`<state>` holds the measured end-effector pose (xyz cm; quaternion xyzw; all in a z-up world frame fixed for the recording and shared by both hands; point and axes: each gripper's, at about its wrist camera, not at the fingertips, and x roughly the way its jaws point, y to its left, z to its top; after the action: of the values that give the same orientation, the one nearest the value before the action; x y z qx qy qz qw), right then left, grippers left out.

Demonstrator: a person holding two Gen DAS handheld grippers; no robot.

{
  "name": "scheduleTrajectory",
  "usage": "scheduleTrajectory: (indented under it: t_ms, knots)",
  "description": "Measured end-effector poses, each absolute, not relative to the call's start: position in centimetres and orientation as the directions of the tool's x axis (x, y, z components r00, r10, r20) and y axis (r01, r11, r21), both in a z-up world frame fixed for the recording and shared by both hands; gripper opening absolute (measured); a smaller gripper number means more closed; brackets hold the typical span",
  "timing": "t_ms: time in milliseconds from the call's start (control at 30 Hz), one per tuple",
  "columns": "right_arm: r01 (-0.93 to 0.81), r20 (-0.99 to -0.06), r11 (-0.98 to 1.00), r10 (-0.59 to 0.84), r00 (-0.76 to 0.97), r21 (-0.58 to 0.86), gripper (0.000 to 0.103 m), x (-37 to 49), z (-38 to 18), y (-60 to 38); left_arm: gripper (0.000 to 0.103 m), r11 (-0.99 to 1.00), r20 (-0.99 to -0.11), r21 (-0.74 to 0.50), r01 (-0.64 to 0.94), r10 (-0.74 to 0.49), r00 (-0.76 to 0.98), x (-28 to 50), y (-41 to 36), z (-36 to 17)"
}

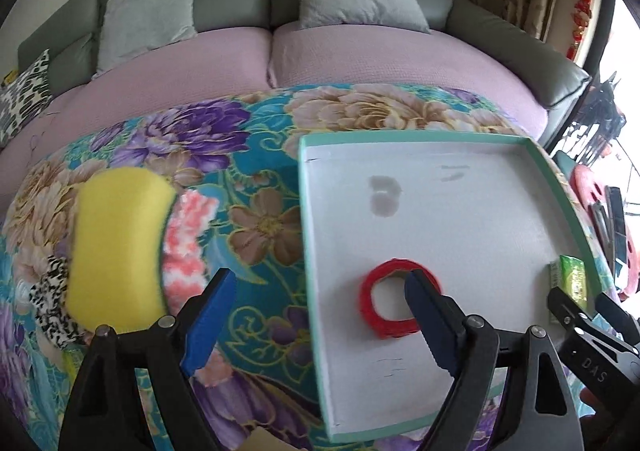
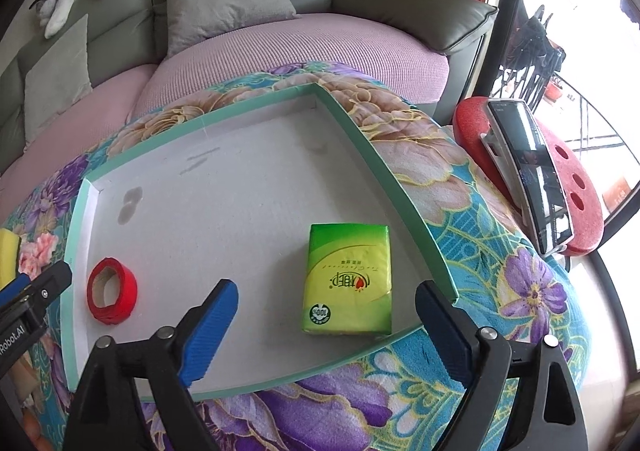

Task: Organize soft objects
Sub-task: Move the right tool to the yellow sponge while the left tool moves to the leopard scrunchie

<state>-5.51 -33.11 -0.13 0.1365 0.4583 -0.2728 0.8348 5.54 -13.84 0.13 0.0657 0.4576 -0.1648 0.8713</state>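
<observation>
Both claws are spread wide, gripping nothing. Left claw (image 1: 320, 293) hangs by the red tape roll (image 1: 394, 305) in the white tray (image 1: 440, 211); right claw (image 2: 326, 305) over the green tissue pack (image 2: 347, 278). Yellow sponge (image 1: 118, 247) sits outside on the floral blanket (image 1: 256, 179).

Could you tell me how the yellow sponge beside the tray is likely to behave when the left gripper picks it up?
The yellow sponge looks thick and foamy, so it will probably compress between the fingers rather than resist. It seems light for its bulk. It lies across a pink fluffy cloth and a spotted one, which may drag along slightly.
</observation>
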Motion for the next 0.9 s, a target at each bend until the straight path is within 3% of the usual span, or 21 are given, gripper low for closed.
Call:
scheduleTrajectory:
  t_ms: [467, 900]
  knots:
    - [0.546, -0.832, 0.837, -0.325, 0.449, -0.031, 0.092, -5.1, 0.6, -31.4, 0.087, 0.966, -0.816, -0.034, 0.258, -0.176, 0.550, 5.6, -10.1, 1.0]
    - [0.349, -0.815, 0.937, -0.203, 0.542, -0.001, 0.092, -2.6, 1.6, -23.8, 0.087, 0.995, -0.775, -0.032, 0.093, -0.084, 0.626, 5.4, -3.4, 4.1]
